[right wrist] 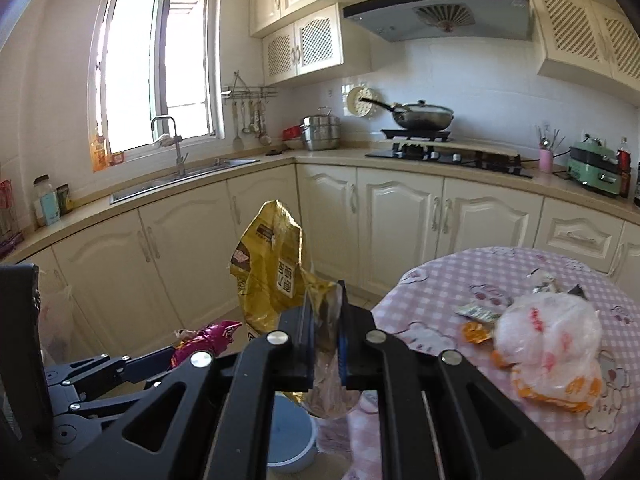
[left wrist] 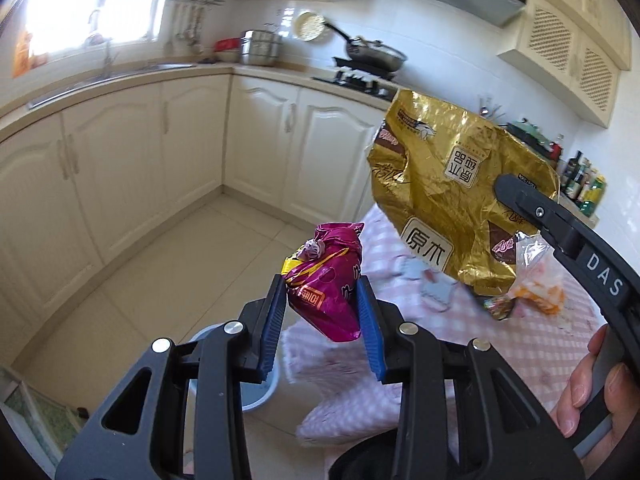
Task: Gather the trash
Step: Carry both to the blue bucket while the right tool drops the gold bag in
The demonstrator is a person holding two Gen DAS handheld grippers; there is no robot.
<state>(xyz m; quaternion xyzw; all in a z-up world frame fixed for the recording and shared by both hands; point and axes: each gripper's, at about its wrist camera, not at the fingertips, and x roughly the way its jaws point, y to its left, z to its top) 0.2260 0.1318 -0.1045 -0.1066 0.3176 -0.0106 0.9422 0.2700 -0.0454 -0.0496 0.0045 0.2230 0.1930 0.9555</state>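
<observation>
My left gripper (left wrist: pixel 322 304) is shut on a crumpled magenta snack wrapper (left wrist: pixel 326 284) and holds it in the air beyond the table edge; the wrapper also shows in the right wrist view (right wrist: pixel 208 340). My right gripper (right wrist: pixel 325 320) is shut on a large gold foil bag (right wrist: pixel 272 268) and holds it up; the bag shows in the left wrist view (left wrist: pixel 452 196) to the right of the magenta wrapper. A pale blue bin (right wrist: pixel 290 436) stands on the floor below both grippers, also seen in the left wrist view (left wrist: pixel 258 392).
A round table with a pink checked cloth (right wrist: pixel 440 288) carries a white and orange plastic bag (right wrist: pixel 548 344), an orange wrapper (right wrist: pixel 476 332) and small wrappers (right wrist: pixel 478 312). Cream kitchen cabinets (right wrist: pixel 400 220) run behind, with a stove and pan (right wrist: pixel 420 116). The tiled floor (left wrist: pixel 180 248) lies between.
</observation>
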